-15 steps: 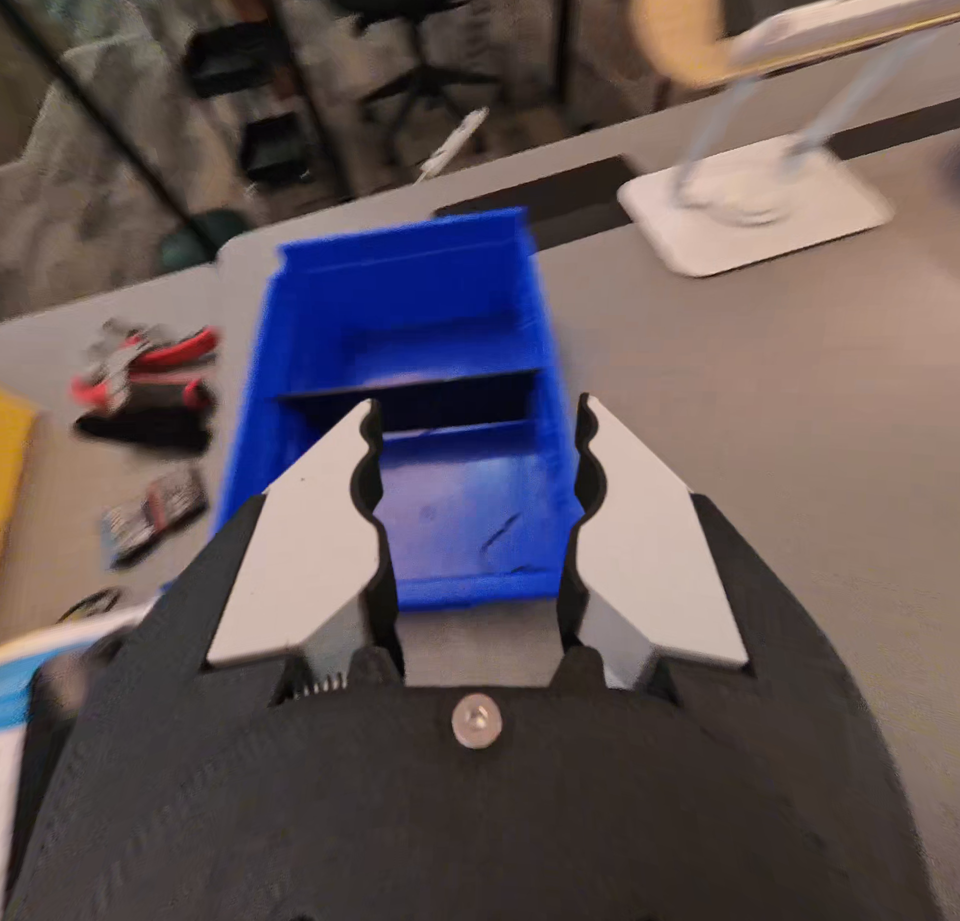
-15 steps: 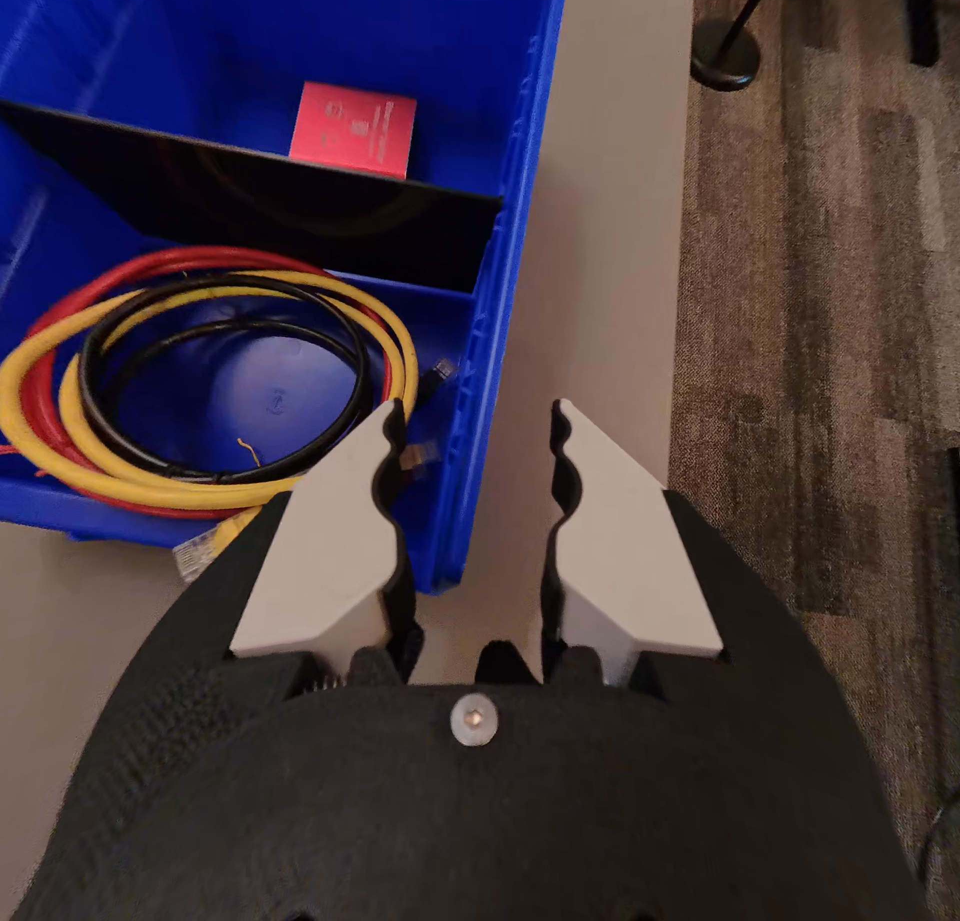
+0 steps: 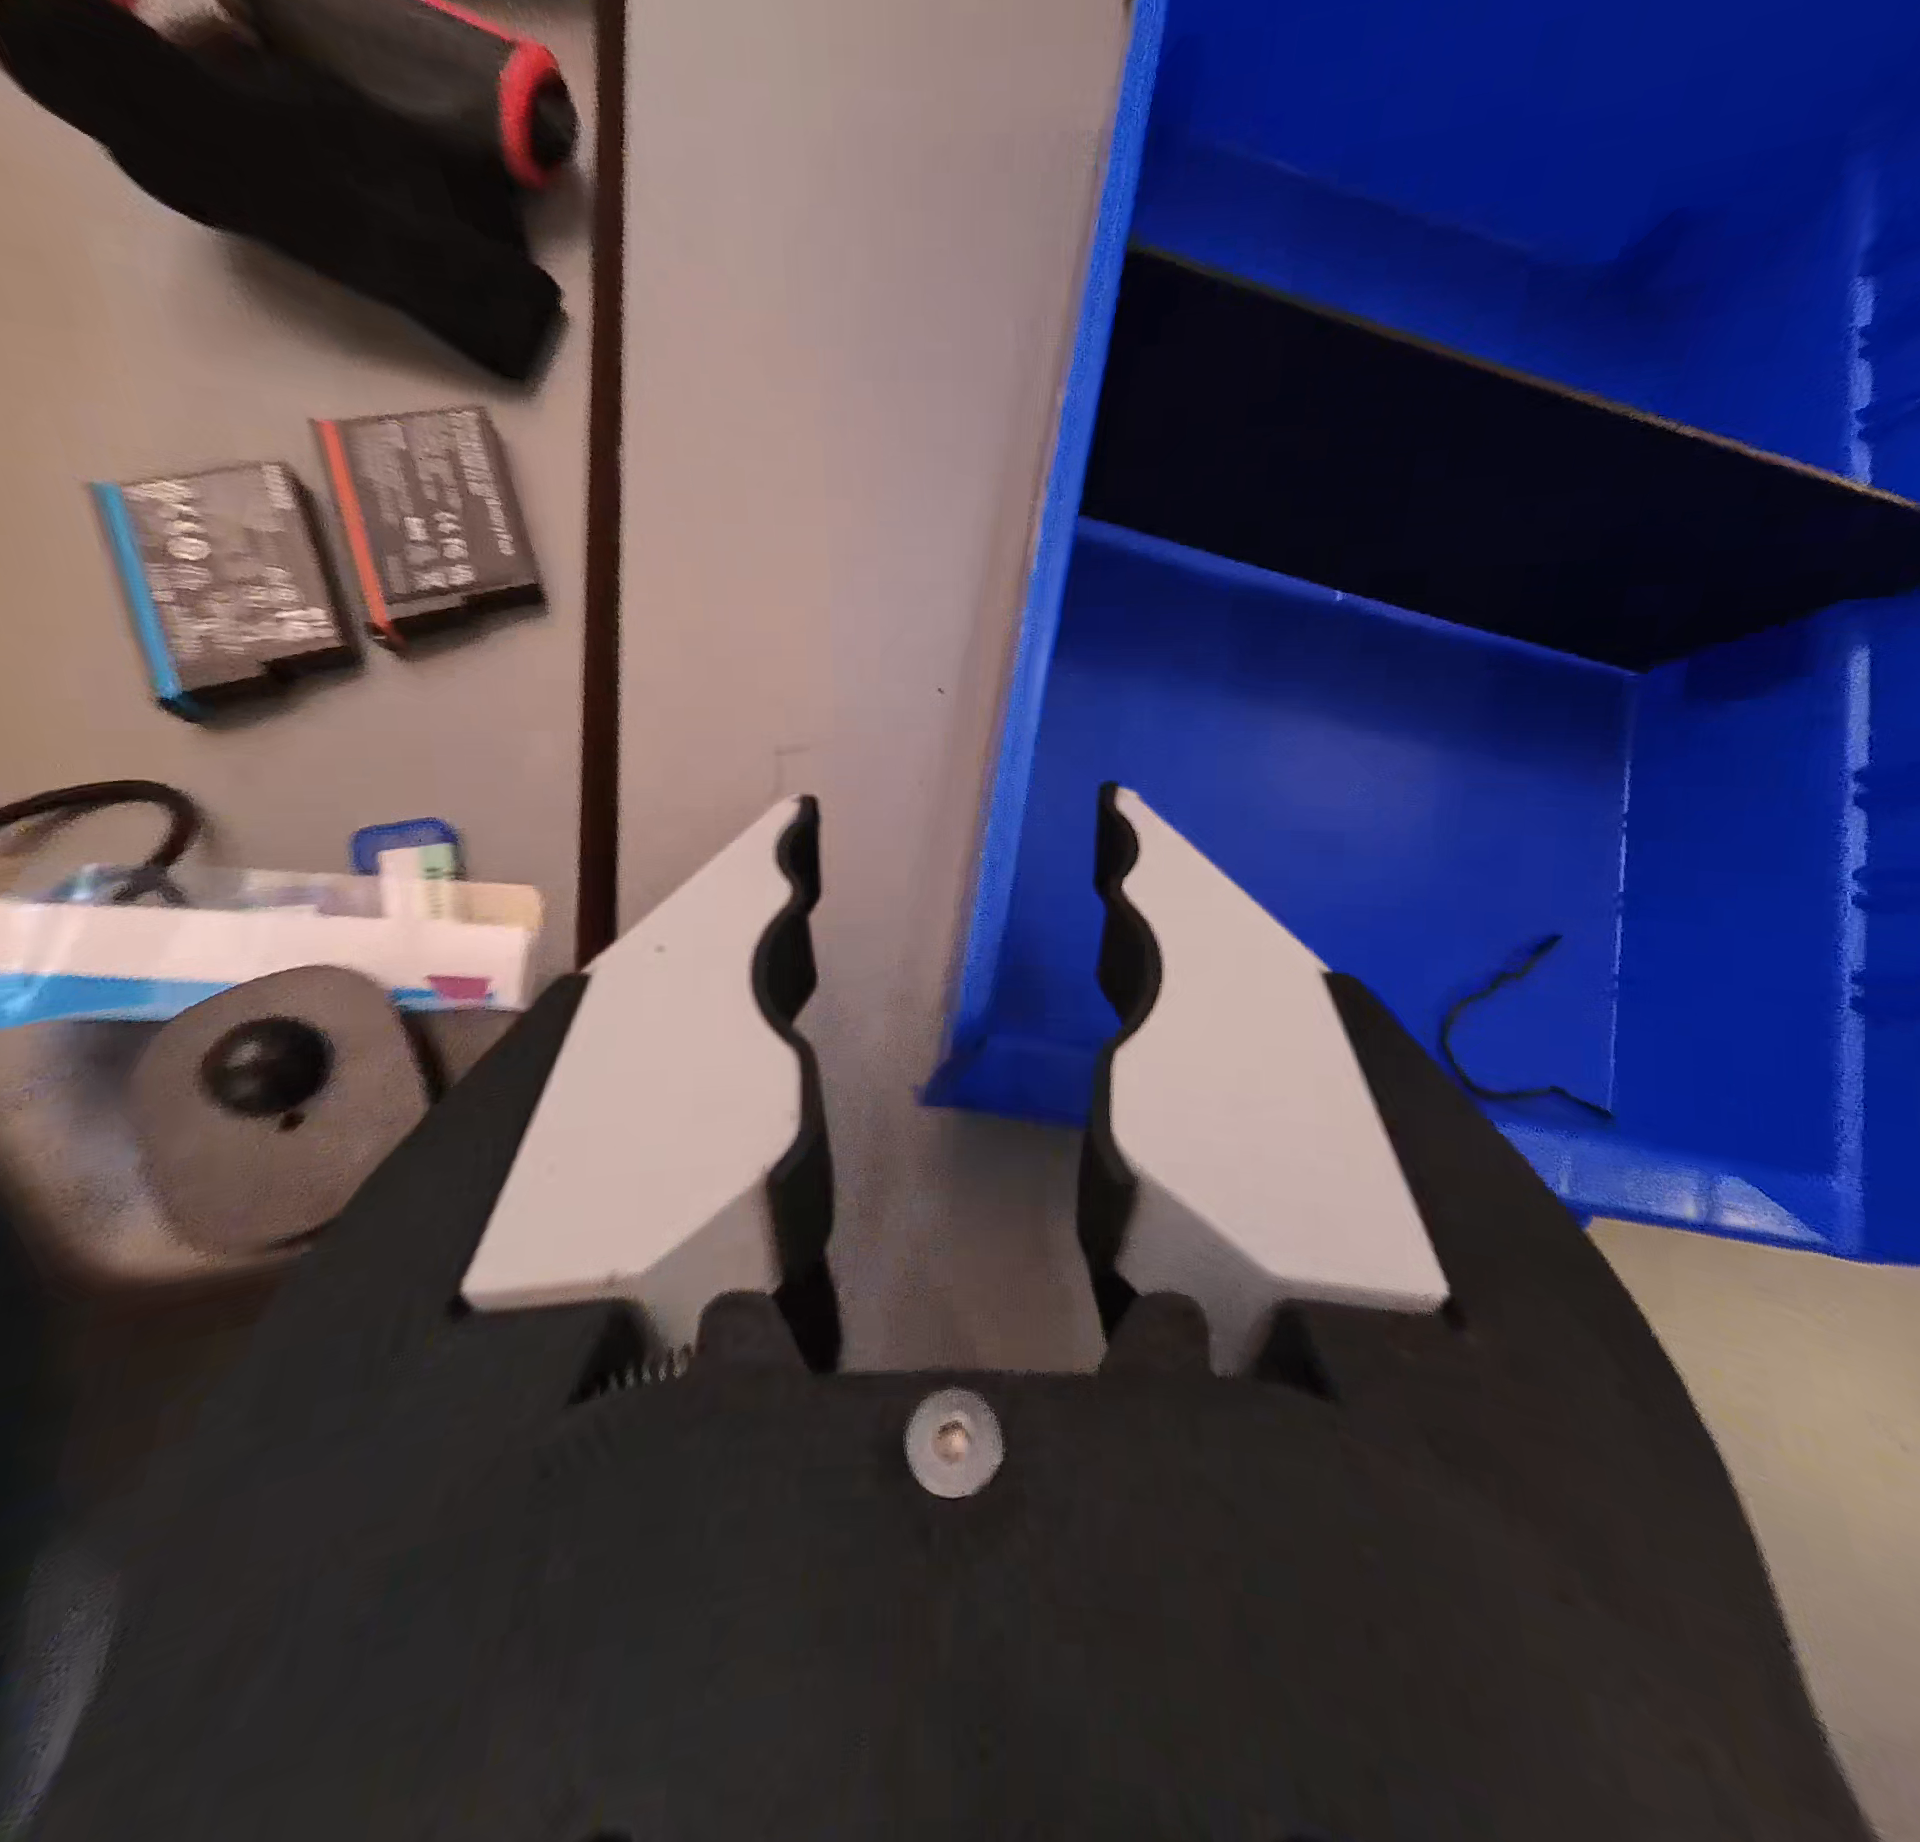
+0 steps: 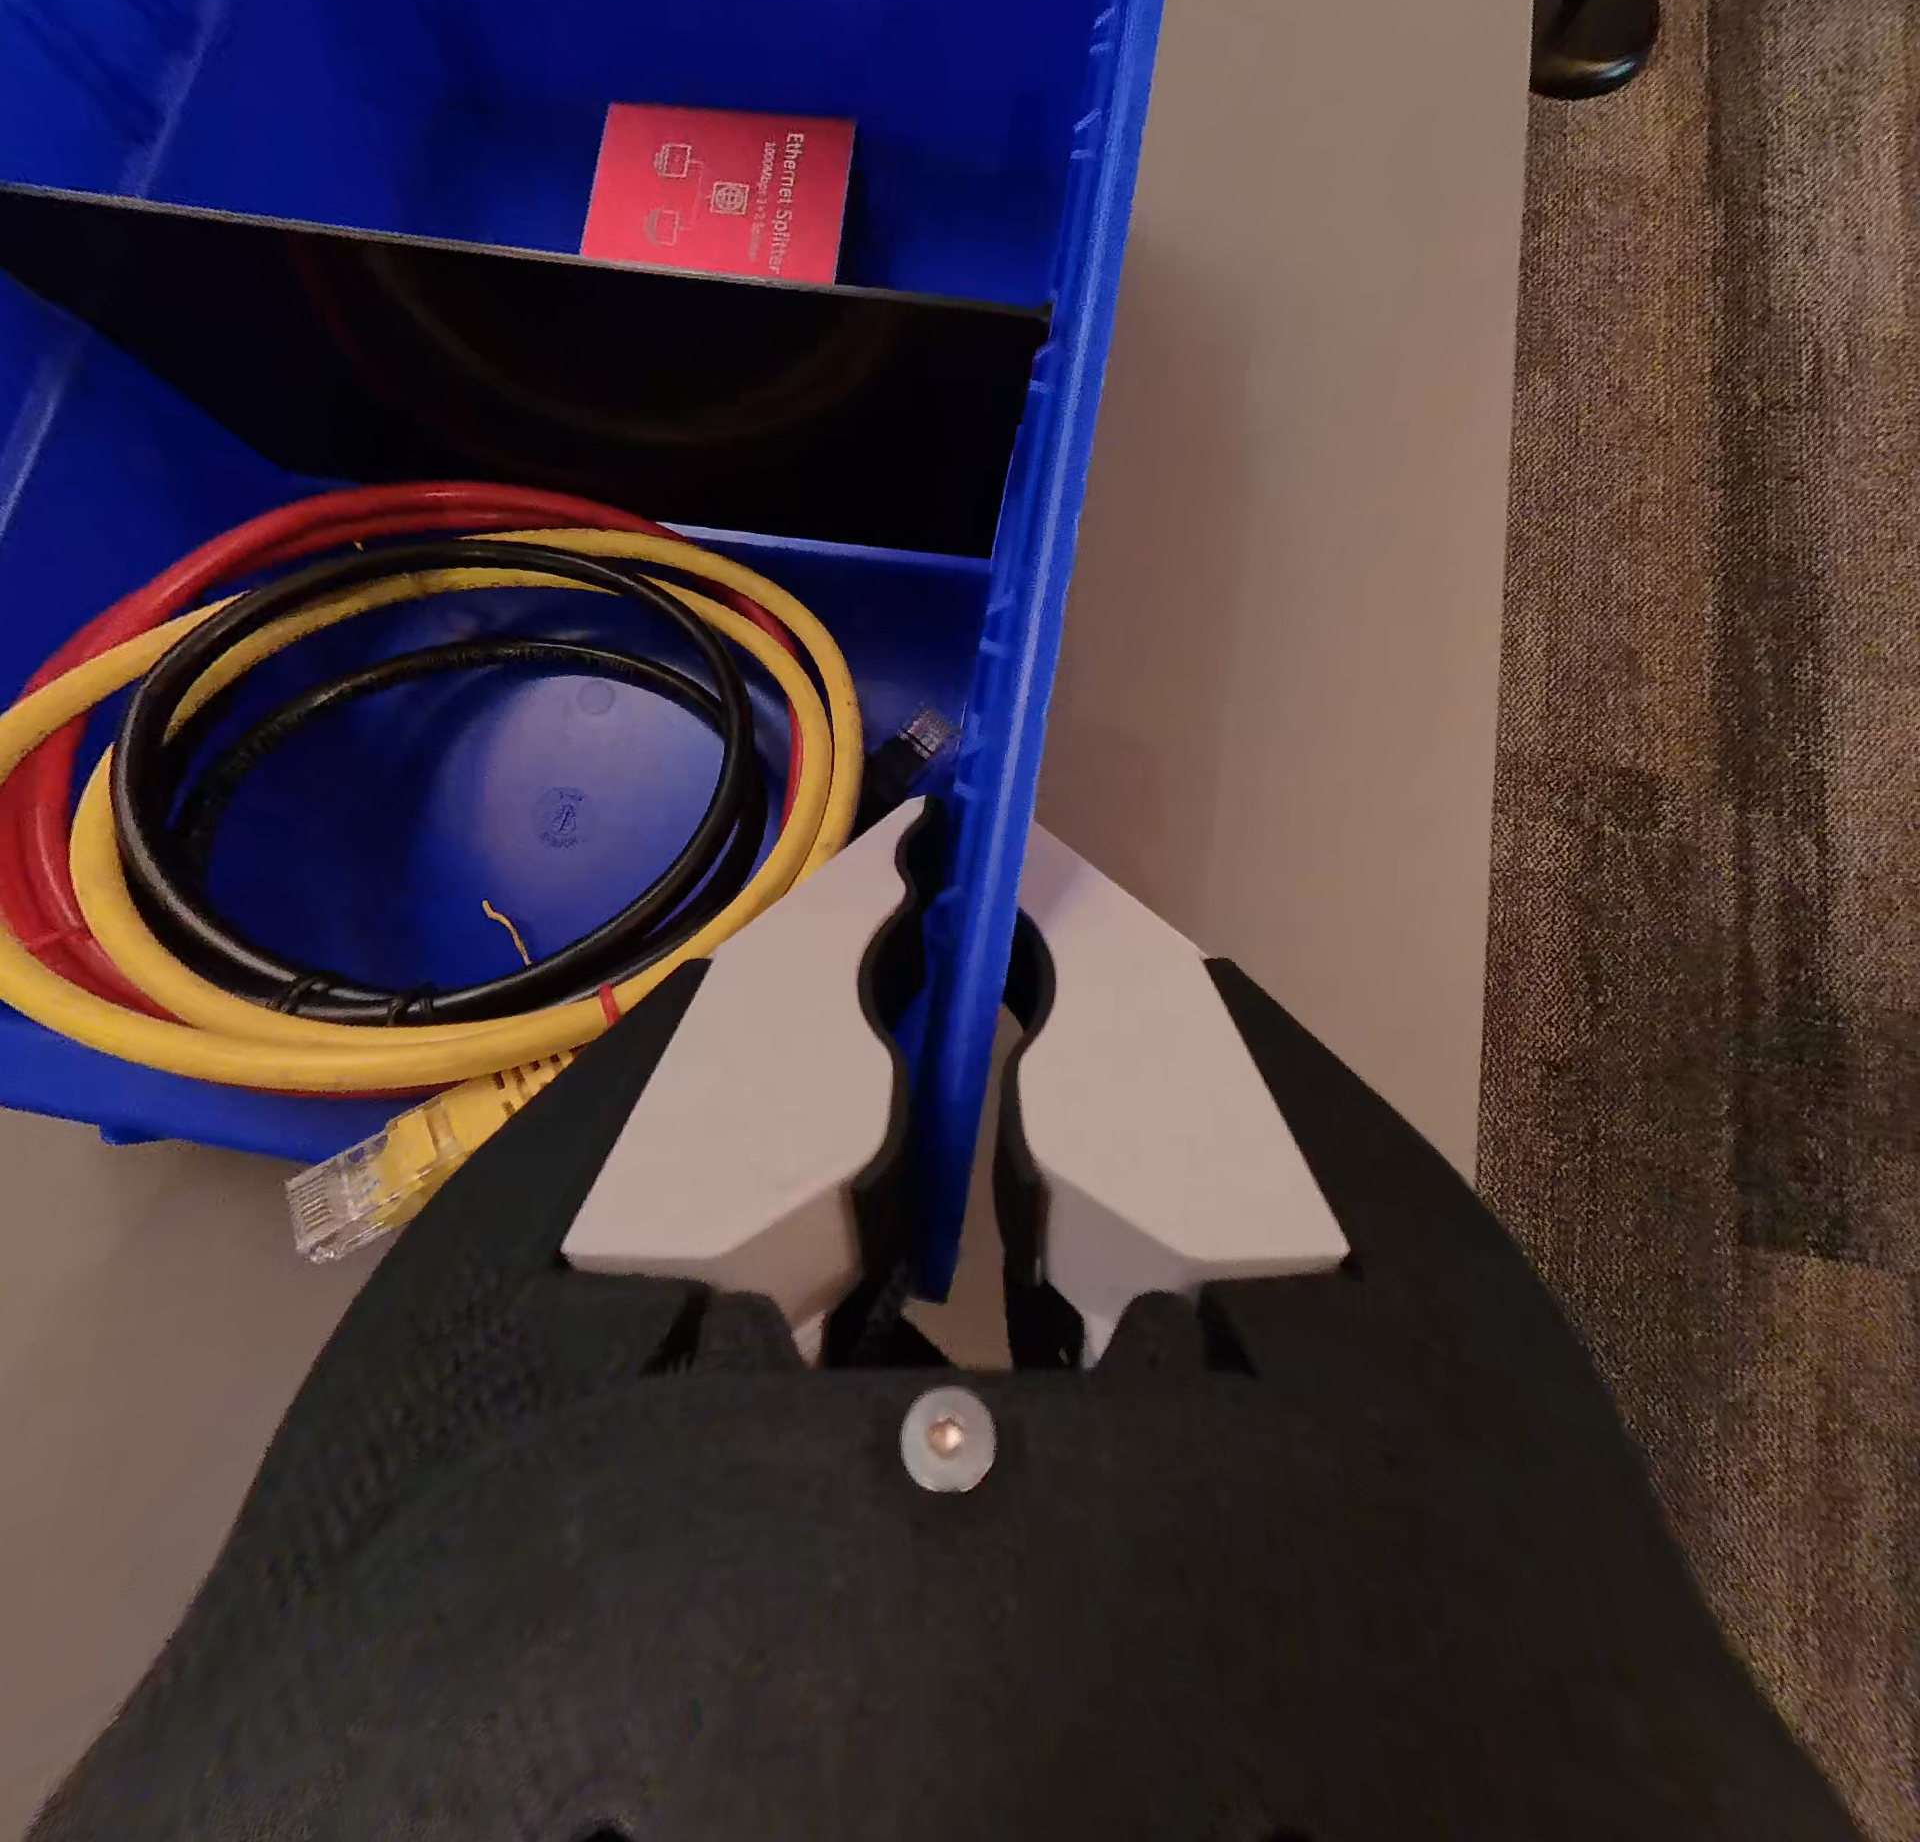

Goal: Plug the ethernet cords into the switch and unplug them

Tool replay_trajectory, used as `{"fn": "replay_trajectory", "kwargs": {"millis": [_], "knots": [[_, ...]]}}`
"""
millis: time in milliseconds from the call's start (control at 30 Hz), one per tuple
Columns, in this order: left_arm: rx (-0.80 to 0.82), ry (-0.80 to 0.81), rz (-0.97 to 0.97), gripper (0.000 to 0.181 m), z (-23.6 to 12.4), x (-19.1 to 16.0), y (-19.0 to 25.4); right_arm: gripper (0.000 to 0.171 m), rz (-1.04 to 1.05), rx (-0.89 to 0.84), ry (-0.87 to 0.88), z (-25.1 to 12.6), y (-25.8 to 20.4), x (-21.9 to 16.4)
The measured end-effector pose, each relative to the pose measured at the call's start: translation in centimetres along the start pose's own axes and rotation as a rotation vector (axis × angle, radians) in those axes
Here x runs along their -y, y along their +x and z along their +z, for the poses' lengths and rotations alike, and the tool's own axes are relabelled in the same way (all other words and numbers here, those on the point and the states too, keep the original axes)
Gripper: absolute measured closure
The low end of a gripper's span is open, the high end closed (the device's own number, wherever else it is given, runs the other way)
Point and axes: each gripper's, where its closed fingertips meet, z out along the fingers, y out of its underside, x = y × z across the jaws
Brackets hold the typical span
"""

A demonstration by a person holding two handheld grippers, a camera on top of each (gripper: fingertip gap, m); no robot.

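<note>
On the bench, our right claw (image 4: 961, 971) pinches the blue bin (image 4: 1029, 649) wall; our left claw (image 3: 956, 919) hangs open. Next we fetch the cords (image 4: 436, 753).

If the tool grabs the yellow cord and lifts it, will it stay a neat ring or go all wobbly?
Probably wobbly: the yellow cord lies in loose loops tangled with red and black ones, so they may drag along. Its plug already pokes over the bin's edge.

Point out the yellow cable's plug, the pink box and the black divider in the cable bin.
yellow cable's plug (image 4: 358, 1184), right wrist view: on the clear connector hanging over the bin's front edge.
pink box (image 4: 717, 194), right wrist view: middle of its printed face, behind the divider.
black divider (image 4: 582, 390), right wrist view: centre of the panel.
</note>
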Motion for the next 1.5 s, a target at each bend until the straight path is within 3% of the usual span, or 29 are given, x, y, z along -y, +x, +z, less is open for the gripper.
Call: {"fn": "replay_trajectory", "kwargs": {"millis": [33, 67, 167, 433, 567, 833, 1167, 1233, 1500], "knots": [[-0.032, -0.019, -0.005, 0.143, 0.7, -0.2, 0.4, 0.163, -0.004, 0.002, -0.005, -0.2, -0.3, -0.2], [-0.083, -0.030, -0.009, 0.159, 1.2, -0.4, 1.1, 0.163, -0.005, 0.004, -0.008, -0.4, -0.6, -0.4], [-0.119, 0.003, -0.060, 0.177, 2.0, 0.2, 1.6, 0.163, -0.010, 0.024, -0.009, -1.1, -2.2, -1.2], [-0.106, 0.088, -0.059, 0.178, 0.9, 0.6, 2.5, 0.165, -0.046, 0.097, -0.002, -3.1, -9.5, -3.2], [-0.106, 0.188, -0.103, 0.178, -1.9, 1.1, 3.4, 0.164, -0.071, 0.154, -0.002, -3.5, -14.6, -3.6], [-0.130, 0.436, -0.149, 0.178, -11.1, 4.0, 3.6, 0.164, -0.089, 0.309, 0.012, -3.5, -26.9, -3.4], [-0.124, 0.537, -0.109, 0.178, -17.1, 6.3, 3.2, 0.120, -0.159, 0.575, 0.013, -2.7, -47.4, -3.0], [-0.107, 0.560, -0.100, 0.178, -18.1, 6.7, 3.1, 0.096, -0.145, 0.623, 0.017, -2.4, -51.6, -3.0], [-0.085, 0.604, -0.072, 0.178, -20.7, 7.6, 3.3, 0.053, -0.134, 0.751, 0.088, -0.7, -66.8, -0.2]]}}
